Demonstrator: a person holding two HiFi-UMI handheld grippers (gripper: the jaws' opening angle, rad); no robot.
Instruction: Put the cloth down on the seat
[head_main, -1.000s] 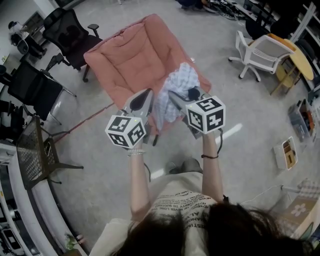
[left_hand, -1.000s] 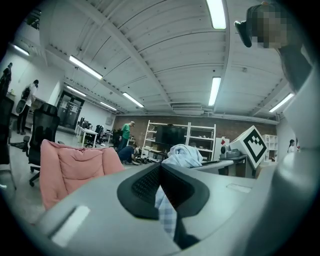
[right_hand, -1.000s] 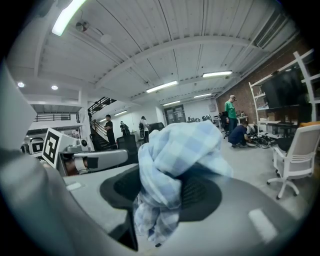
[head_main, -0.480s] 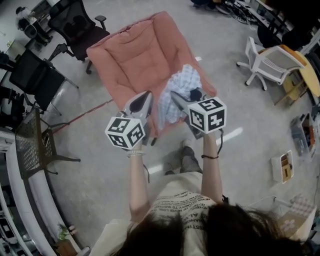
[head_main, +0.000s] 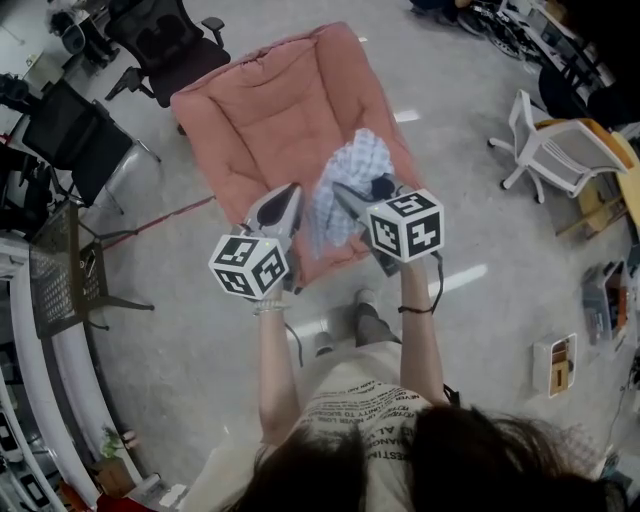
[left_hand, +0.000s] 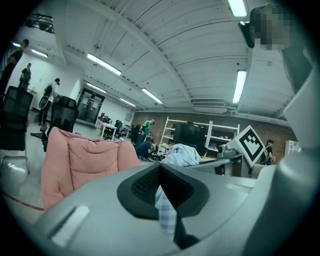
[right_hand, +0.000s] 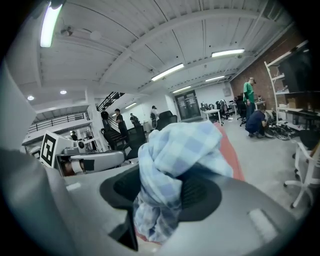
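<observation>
A light blue checked cloth (head_main: 343, 185) hangs bunched in the air between both grippers, over the front right part of the pink padded seat (head_main: 260, 110). My left gripper (head_main: 288, 200) is shut on a thin edge of the cloth (left_hand: 165, 210), with the seat (left_hand: 85, 160) beyond its jaws. My right gripper (head_main: 347, 198) is shut on a thick wad of the cloth (right_hand: 172, 160), which spills over its pads. Each gripper shows in the other's view, side by side and close together: the right gripper's marker cube (left_hand: 248, 145), the left gripper's cube (right_hand: 50, 148).
Black office chairs (head_main: 165, 40) (head_main: 75, 140) stand behind and left of the seat, a mesh chair (head_main: 65, 280) at the left edge. A white chair (head_main: 555, 150) is at the right, a small box (head_main: 555, 365) on the floor. People stand far off in the room.
The person has stepped a little toward the seat, so it sits slightly higher in the head view. Both grippers still hold the cloth the same way.
</observation>
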